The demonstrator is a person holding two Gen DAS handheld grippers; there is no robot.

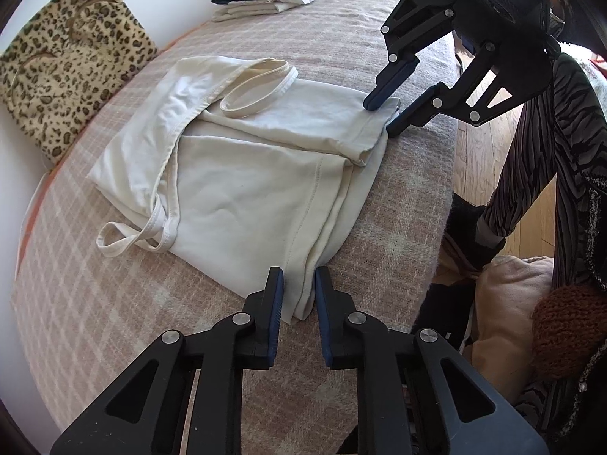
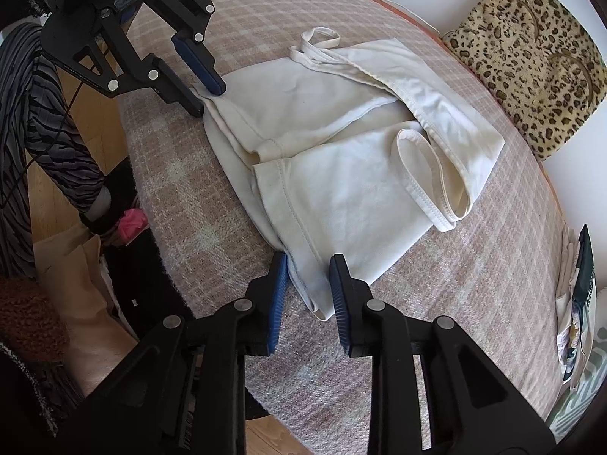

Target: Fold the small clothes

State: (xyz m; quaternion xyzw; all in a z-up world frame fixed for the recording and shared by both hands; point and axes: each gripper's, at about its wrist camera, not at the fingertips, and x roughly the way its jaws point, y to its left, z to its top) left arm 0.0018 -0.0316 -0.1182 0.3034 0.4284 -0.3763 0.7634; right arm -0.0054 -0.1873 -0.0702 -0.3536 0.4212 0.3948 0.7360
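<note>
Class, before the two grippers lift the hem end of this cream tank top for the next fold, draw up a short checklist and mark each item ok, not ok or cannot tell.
1. Left gripper straddles a hem corner of the cream tank top: ok.
2. Right gripper straddles the other hem corner: ok.
3. Fingers closed on the cloth: not ok, both pairs stand open.
4. Sides already folded inward: ok.
5. Straps tucked in: not ok, one strap loop trails onto the plaid blanket.
6. All layers lie between the fingers: cannot tell.
</note>
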